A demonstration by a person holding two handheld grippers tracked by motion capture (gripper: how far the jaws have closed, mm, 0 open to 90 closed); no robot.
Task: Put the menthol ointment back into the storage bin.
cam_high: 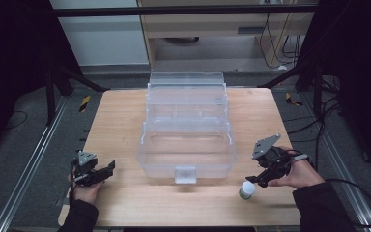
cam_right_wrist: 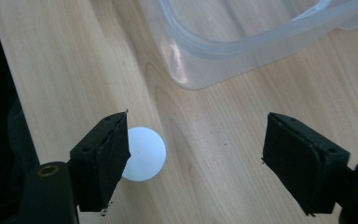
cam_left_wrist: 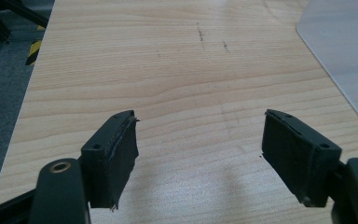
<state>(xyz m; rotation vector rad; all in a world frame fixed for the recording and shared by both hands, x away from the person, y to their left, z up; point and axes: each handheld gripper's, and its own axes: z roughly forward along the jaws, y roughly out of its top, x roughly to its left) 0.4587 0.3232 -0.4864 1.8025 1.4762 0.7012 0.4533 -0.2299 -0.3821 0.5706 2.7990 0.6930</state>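
A clear plastic tiered box point(cam_high: 186, 130) stands open in the middle of the wooden table point(cam_high: 121, 121). A small jar with a white lid point(cam_high: 246, 189) stands upright near the table's front right. My right gripper point(cam_high: 261, 180) hovers just right of it, open; in the right gripper view the white lid point(cam_right_wrist: 143, 154) lies beside the left jaw's inner face, partly behind it, not between the pads. My left gripper point(cam_high: 107, 170) is at the front left, open, with bare wood between its jaws point(cam_left_wrist: 198, 154).
The box's corner point(cam_right_wrist: 205, 56) lies ahead of the right gripper, and its edge point(cam_left_wrist: 345, 56) shows at the upper right of the left gripper view. Metal rails and cables run along both sides of the table. A latch point(cam_high: 185, 174) sticks out from the box's front.
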